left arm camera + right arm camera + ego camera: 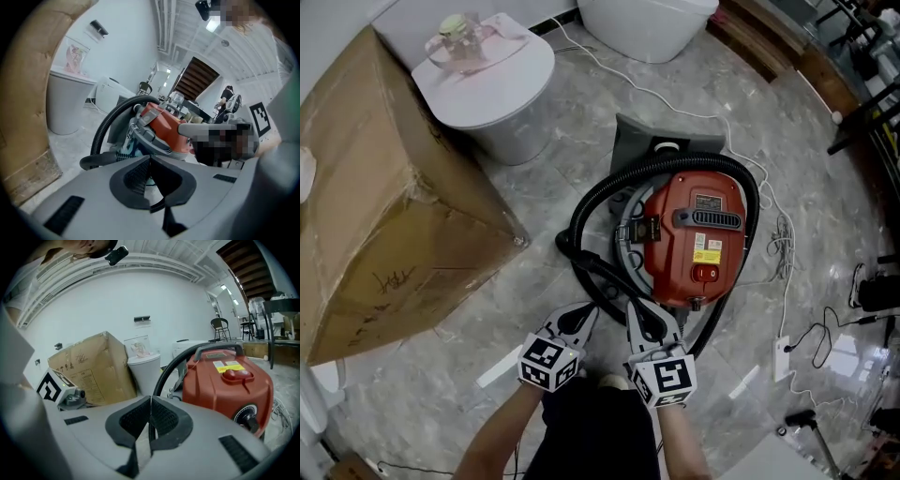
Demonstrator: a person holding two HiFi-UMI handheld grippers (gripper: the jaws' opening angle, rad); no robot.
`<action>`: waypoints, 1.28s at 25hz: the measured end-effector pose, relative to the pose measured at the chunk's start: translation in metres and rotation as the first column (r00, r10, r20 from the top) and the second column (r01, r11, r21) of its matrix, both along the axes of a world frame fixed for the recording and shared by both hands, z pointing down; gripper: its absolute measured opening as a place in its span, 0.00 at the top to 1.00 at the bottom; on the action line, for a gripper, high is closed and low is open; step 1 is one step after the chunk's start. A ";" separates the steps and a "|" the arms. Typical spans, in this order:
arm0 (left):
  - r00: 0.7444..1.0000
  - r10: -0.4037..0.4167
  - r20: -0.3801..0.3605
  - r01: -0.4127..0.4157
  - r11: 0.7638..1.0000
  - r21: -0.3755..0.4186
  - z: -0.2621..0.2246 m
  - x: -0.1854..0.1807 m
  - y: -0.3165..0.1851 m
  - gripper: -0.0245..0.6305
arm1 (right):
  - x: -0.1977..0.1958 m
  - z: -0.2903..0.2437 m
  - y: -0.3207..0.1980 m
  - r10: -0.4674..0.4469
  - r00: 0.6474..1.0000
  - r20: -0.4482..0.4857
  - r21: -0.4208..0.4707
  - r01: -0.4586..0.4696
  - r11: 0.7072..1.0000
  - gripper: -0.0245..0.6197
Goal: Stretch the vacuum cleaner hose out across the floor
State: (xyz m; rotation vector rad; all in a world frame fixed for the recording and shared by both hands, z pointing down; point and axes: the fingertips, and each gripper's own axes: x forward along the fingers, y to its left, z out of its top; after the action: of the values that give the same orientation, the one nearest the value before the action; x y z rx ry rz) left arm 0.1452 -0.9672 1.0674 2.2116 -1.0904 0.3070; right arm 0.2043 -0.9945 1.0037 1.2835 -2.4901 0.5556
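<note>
Bright, even light from a ceiling lamp (pixel 213 23) fills the room, throwing pale glare on the polished stone floor (pixel 853 361) and only soft shadows, while both gripper views bow strongly, darken at their round edges and blur up close.

A workshop-like room with cardboard box (pixel 384 187), cables (pixel 783 239), marble floor (pixel 534 305).

Black hose (pixel 584 208) around red vacuum (pixel 698 239)
</note>
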 end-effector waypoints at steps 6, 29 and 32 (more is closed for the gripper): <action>0.997 -0.042 -0.069 0.037 0.996 -0.077 0.057 0.000 -0.011 0.95 | -0.009 0.053 -0.004 -0.054 0.998 -0.030 -0.010 0.054 0.999 0.94; 0.260 -0.638 -0.725 0.002 0.751 -0.661 0.124 0.018 -0.097 0.44 | -0.004 0.076 -0.016 -0.029 0.999 0.026 0.013 0.029 0.999 0.94; 0.334 -0.610 -0.718 0.038 0.770 -0.637 0.118 0.019 -0.096 0.69 | 0.004 0.076 -0.015 -0.004 0.999 0.038 0.004 0.004 1.000 0.94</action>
State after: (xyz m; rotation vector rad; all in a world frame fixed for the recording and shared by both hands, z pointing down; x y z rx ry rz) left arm 0.1645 -1.0629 1.1856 1.1940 -0.6476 -0.7064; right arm 0.2080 -1.0091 1.0792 1.2809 -2.5251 0.5789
